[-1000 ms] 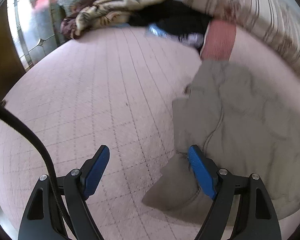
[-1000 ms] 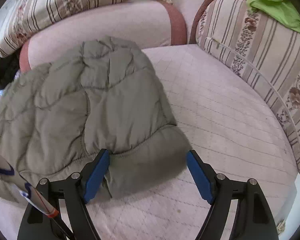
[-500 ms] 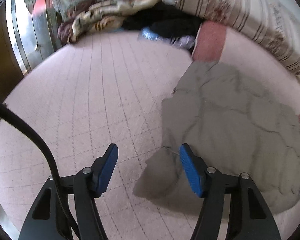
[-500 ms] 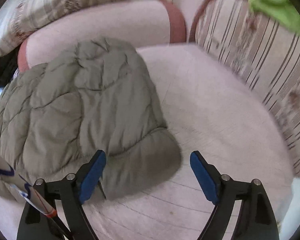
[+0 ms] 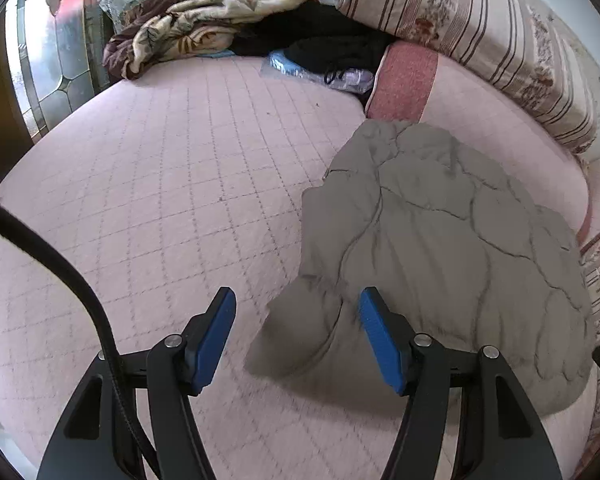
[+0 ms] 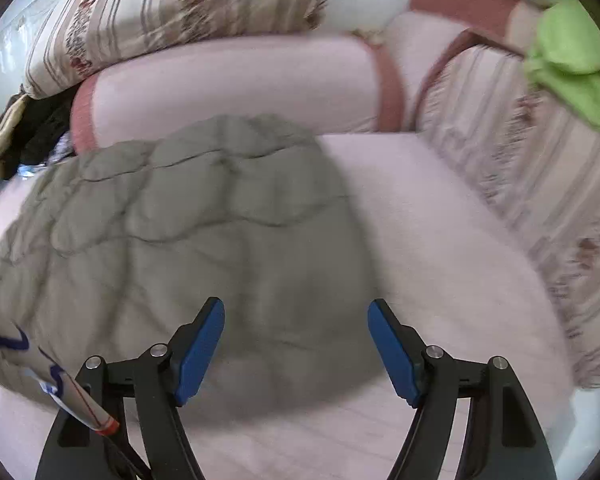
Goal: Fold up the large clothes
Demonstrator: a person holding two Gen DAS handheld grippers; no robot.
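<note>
A grey-green quilted jacket (image 5: 440,248) lies folded on the pink quilted sofa seat (image 5: 160,184). In the left wrist view its near left corner lies between the fingers of my left gripper (image 5: 296,308), which is open and empty just above it. In the right wrist view the jacket (image 6: 188,232) fills the left and middle. My right gripper (image 6: 296,316) is open and empty above the jacket's near right part. This view is blurred by motion.
A heap of blankets and dark clothes (image 5: 236,32) lies at the far end of the seat. A pink bolster (image 6: 228,88) and striped cushions (image 5: 480,36) line the back. A green cloth (image 6: 576,64) lies on the right armrest. A black cable (image 5: 48,260) crosses at left.
Both grippers have narrowed slightly but stay open. The left gripper has shifted right over the jacket's corner. The right gripper has swung left over the jacket.
</note>
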